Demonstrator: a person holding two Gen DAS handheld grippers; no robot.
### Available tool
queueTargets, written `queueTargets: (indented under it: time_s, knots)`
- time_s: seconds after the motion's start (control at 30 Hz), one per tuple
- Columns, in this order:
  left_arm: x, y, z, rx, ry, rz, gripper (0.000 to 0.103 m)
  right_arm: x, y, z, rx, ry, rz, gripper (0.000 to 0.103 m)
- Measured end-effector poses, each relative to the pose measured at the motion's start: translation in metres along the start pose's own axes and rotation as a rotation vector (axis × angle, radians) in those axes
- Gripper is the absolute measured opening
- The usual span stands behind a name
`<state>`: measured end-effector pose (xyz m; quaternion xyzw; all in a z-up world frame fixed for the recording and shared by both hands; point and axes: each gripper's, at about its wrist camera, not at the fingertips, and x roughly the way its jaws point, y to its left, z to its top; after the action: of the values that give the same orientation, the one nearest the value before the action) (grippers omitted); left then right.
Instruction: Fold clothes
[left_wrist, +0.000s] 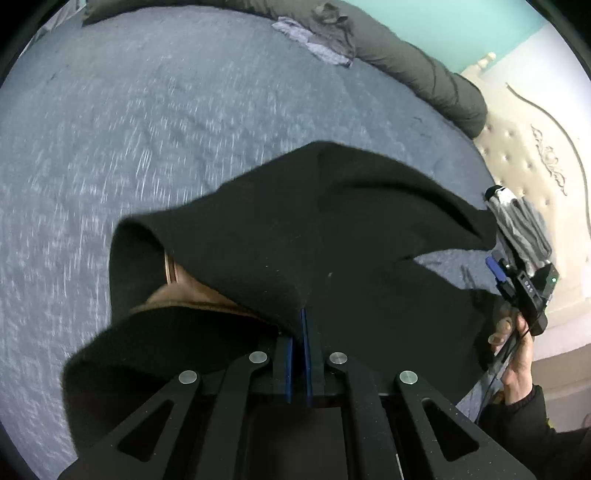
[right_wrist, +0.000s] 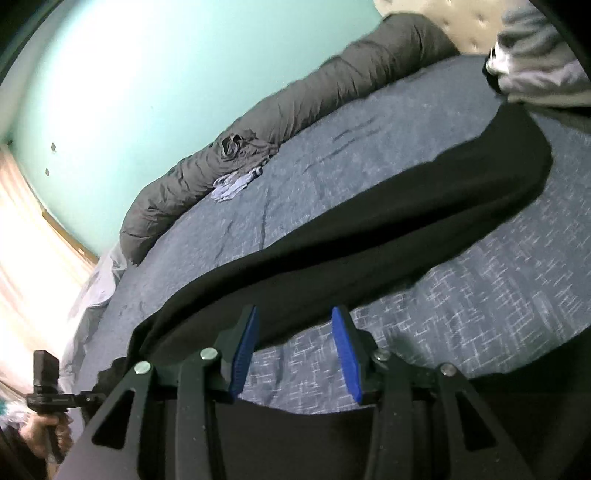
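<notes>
Mid-fold on the blue-grey patterned bedspread (left_wrist: 147, 147), my left gripper (left_wrist: 299, 325) is clenched on the black fleece garment's (left_wrist: 332, 229) edge, my right gripper (right_wrist: 291, 328) stands released and empty beside it, so next I'd regrip there.

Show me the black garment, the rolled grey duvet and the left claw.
black garment (left_wrist: 332, 236): left wrist view, middle of the lifted cloth.
rolled grey duvet (right_wrist: 295, 107): right wrist view, middle of the roll.
left claw (left_wrist: 298, 332): left wrist view, between its fingertips, shut on the garment.
</notes>
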<state>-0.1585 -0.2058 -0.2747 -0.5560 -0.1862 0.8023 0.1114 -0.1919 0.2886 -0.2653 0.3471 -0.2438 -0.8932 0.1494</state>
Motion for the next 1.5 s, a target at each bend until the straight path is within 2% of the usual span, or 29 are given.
queueTargets:
  time_s: [0.13,0.3,0.33,0.37,0.43,0.53,0.63,0.97,1.13,1.2,1.3,1.43,1.5]
  knots:
    - [0.0,0.013,-0.003,-0.074,-0.025,0.009,0.005,0.003,0.003,-0.005,-0.025,-0.011,0.009,0.043]
    - [-0.004,0.02,0.0,-0.141,-0.059,0.006,0.014,0.006,0.008,-0.008,-0.048,-0.019,0.024,0.043]
    - [-0.004,0.02,0.002,-0.15,-0.063,0.002,0.021,0.007,0.008,-0.008,-0.048,-0.02,0.029,0.043]
    - [-0.004,0.021,0.003,-0.158,-0.067,-0.002,0.033,0.007,0.009,-0.008,-0.048,-0.02,0.031,0.043]
    - [-0.006,0.023,0.006,-0.189,-0.079,-0.019,0.045,0.009,0.009,-0.008,-0.047,-0.023,0.037,0.043]
    - [-0.011,0.027,0.01,-0.229,-0.101,-0.024,0.047,0.009,0.009,-0.008,-0.04,-0.028,0.042,0.044]
    - [-0.019,0.036,0.015,-0.27,-0.127,-0.001,0.055,0.009,0.009,-0.008,-0.034,-0.028,0.045,0.044]
    - [-0.024,0.068,0.027,-0.389,-0.162,-0.008,0.056,0.009,0.014,-0.009,-0.039,-0.036,0.052,0.044]
    - [-0.014,0.093,0.035,-0.491,-0.165,-0.022,0.056,0.008,0.015,-0.011,-0.042,-0.038,0.059,0.044]
    - [-0.01,0.104,0.038,-0.54,-0.168,-0.063,0.056,0.008,0.015,-0.01,-0.041,-0.038,0.06,0.044]
    - [-0.004,0.115,0.043,-0.607,-0.164,-0.138,0.063,0.009,0.015,-0.01,-0.034,-0.036,0.062,0.044]
    - [0.004,0.128,0.049,-0.674,-0.161,-0.186,0.063,0.011,0.017,-0.011,-0.034,-0.034,0.064,0.044]
    - [0.007,0.128,0.049,-0.67,-0.16,-0.179,0.062,0.012,0.018,-0.011,-0.039,-0.032,0.064,0.044]
